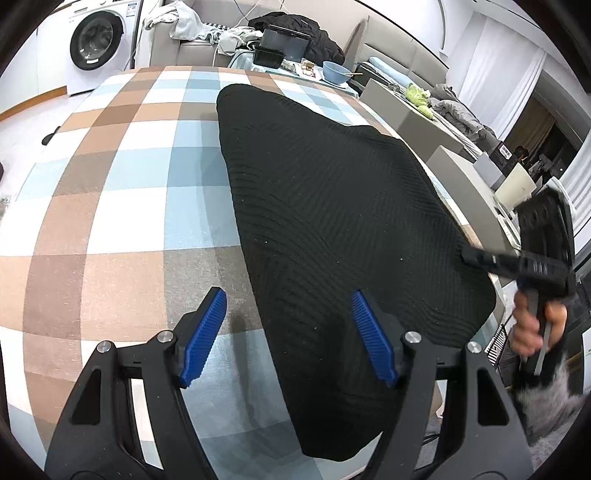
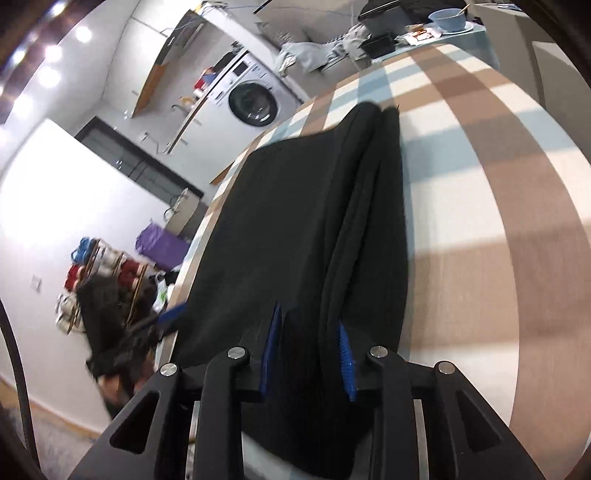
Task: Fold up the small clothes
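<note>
A black ribbed knit garment (image 1: 332, 203) lies flat on the checked tablecloth (image 1: 129, 184), reaching toward the table's right edge. My left gripper (image 1: 287, 295) hovers open over its near left edge, with nothing pressed between the blue pads. At the garment's right edge, a hand holds my right gripper (image 1: 469, 254). In the right wrist view the garment (image 2: 295, 221) shows a folded ridge along its right side. A strip of that fabric lies between the blue pads of the right gripper (image 2: 308, 317), which stand apart and do not clamp it.
Behind the table's far edge stand a blue bowl (image 1: 336, 72), a black tray (image 1: 267, 55) and a sofa piled with clothes (image 1: 192, 26). A washing machine (image 1: 96, 40) is at the back left. Bare checked cloth (image 2: 480, 221) stretches beside the garment.
</note>
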Demonstrator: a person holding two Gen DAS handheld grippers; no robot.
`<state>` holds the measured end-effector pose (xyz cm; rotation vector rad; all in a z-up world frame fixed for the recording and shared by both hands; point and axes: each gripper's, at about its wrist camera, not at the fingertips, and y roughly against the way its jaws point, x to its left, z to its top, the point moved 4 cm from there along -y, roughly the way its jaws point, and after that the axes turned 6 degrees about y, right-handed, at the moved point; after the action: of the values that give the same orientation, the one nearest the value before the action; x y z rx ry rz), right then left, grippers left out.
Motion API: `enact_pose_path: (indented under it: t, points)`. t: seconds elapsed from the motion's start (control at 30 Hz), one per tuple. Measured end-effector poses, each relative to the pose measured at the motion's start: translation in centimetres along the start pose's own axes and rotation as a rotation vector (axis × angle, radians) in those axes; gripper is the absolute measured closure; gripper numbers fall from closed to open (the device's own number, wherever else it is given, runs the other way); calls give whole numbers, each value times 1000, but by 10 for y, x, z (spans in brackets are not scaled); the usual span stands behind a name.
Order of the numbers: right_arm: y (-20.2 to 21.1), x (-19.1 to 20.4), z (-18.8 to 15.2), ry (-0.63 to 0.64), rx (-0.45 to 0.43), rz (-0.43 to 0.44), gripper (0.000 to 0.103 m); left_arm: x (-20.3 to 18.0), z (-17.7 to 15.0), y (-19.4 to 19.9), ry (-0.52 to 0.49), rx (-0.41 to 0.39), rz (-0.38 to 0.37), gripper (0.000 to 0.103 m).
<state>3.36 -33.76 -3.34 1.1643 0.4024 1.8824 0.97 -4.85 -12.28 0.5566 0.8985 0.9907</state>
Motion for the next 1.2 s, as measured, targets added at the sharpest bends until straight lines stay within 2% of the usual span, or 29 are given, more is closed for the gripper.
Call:
enact_pose_path:
  t: [0.07, 0.1, 0.13, 0.23, 0.37, 0.43, 0.63, 0.77, 0.83, 0.87, 1.0, 1.1, 1.13, 1.2]
  points:
    - [1, 2, -9, 23, -8, -38, 75, -2, 0, -1, -4, 1, -7, 35]
    - [1, 3, -11, 29, -16, -53, 80, -3, -1, -1, -7, 2, -5, 35]
    - [4, 7, -11, 45, -37, -63, 91, -5, -1, -1, -9, 3, -5, 35]
    - [23, 23, -10, 103, -134, -44, 91, -8, -2, 2, -21, -1, 0, 35]
    - [12, 8, -22, 64, -50, -185, 89, -5, -4, 3, -16, 4, 7, 35]
    - [16, 5, -24, 37, -61, -162, 88, -5, -6, 3, -19, 8, 18, 35]
    - [35, 8, -15, 61, -125, -142, 87, -9, -6, 15, -45, -28, 29, 35]
    - [39, 18, -9, 78, -152, -86, 85, -26, -3, 23, -90, -62, -10, 35]
    - [30, 24, -8, 96, -131, -83, 77, -38, -6, 20, -125, -51, -46, 34]
    - [25, 23, -9, 100, -112, -100, 76, -43, -8, 17, -144, -42, -52, 34]
    - [8, 11, -16, 64, -31, -126, 76, -53, -20, -1, -212, 22, -33, 34]
    - [3, 8, -18, 57, -21, -108, 76, -51, -25, -9, -217, 49, -31, 35]
    - [2, 10, -18, 69, -18, -103, 76, -51, -26, -11, -219, 54, -31, 35]
    - [4, 23, -18, 137, -33, -99, 85, -50, -28, -12, -222, 60, -31, 34]
